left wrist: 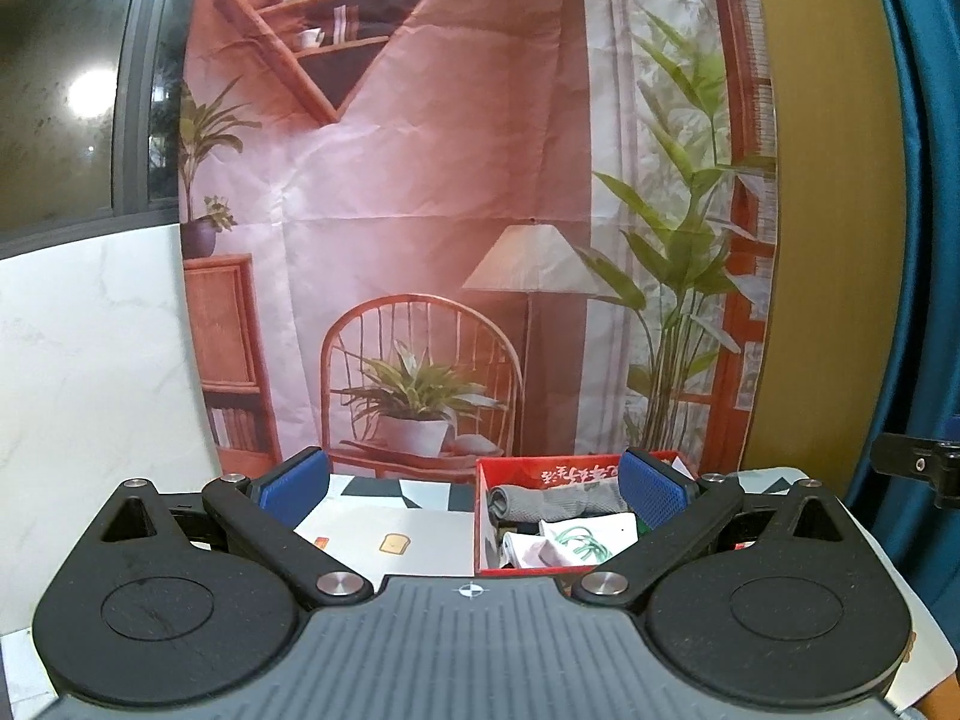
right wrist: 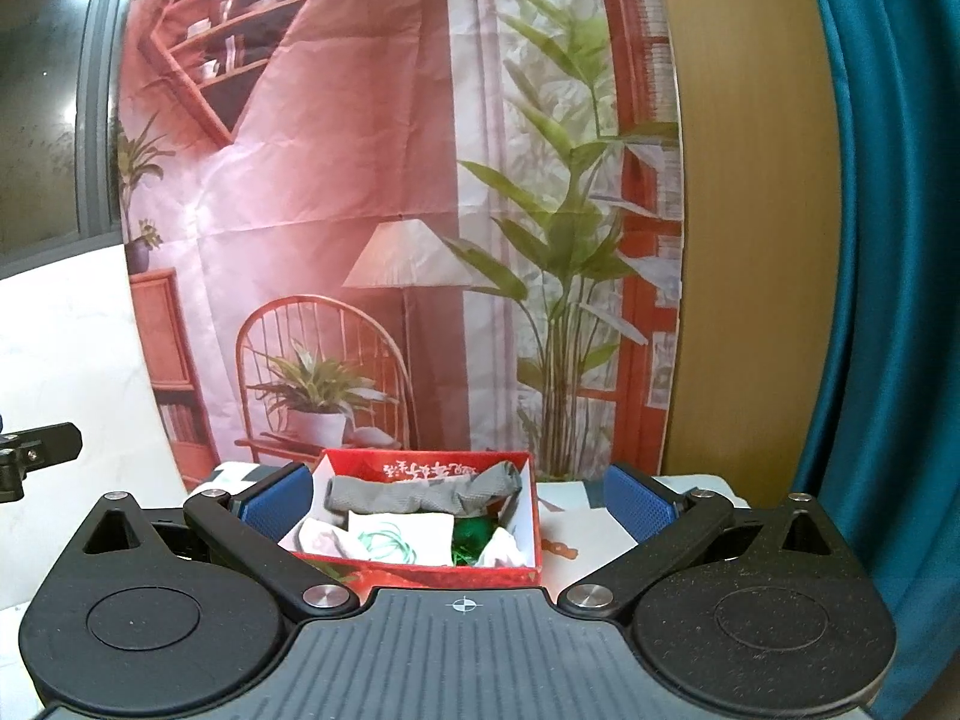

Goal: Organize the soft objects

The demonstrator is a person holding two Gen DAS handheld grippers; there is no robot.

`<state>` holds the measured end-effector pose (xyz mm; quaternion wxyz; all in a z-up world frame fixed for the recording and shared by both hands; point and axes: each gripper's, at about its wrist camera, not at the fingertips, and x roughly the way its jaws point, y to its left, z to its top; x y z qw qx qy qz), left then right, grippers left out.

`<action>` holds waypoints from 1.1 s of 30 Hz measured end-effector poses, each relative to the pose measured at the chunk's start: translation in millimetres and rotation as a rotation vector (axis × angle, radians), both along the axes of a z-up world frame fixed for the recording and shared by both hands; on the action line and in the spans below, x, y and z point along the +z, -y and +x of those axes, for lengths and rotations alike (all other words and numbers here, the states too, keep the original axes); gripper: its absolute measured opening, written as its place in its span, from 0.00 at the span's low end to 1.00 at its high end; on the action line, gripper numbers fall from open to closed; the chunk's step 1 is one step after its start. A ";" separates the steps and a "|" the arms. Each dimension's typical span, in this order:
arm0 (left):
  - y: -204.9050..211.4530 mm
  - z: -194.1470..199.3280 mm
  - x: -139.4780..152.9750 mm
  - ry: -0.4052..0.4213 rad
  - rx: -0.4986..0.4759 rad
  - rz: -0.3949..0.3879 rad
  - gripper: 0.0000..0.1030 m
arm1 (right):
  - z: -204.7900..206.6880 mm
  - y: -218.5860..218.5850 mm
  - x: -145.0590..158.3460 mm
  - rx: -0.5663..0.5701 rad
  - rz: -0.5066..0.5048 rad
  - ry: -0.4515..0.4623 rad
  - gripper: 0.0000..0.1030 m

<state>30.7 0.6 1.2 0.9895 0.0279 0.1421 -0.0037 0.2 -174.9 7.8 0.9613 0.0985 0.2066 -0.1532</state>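
While both sets of jaws stand wide open and hold nothing, the left gripper (left wrist: pixel 474 489) and the right gripper (right wrist: pixel 459 495) hang just above the table. Past the blue pads sits a red cardboard box (right wrist: pixel 420 567). Inside it lie a rolled grey cloth (right wrist: pixel 420 492), a white cloth with green loops (right wrist: pixel 396 543) and something shiny green (right wrist: pixel 471 540). Behind hangs a big printed room picture (right wrist: pixel 360 210).
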 end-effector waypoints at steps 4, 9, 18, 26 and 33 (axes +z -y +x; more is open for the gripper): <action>-0.3 0.5 -0.6 -0.007 0.000 -0.003 1.00 | -0.8 -1.5 1.2 -0.004 -0.003 -0.002 1.00; 0.2 1.1 -1.6 -0.017 0.002 0.002 1.00 | -0.8 0.0 2.3 -0.007 -0.008 -0.005 1.00; -2.6 2.9 -1.2 -0.029 0.002 -0.003 1.00 | -0.5 2.6 3.5 -0.016 -0.026 -0.010 1.00; -5.9 4.5 -2.8 -0.040 0.005 -0.018 1.00 | -0.3 2.4 2.6 -0.022 -0.038 -0.015 1.00; -4.4 5.0 -3.4 -0.044 0.008 -0.017 1.00 | -0.5 2.1 2.8 -0.021 -0.037 -0.015 1.00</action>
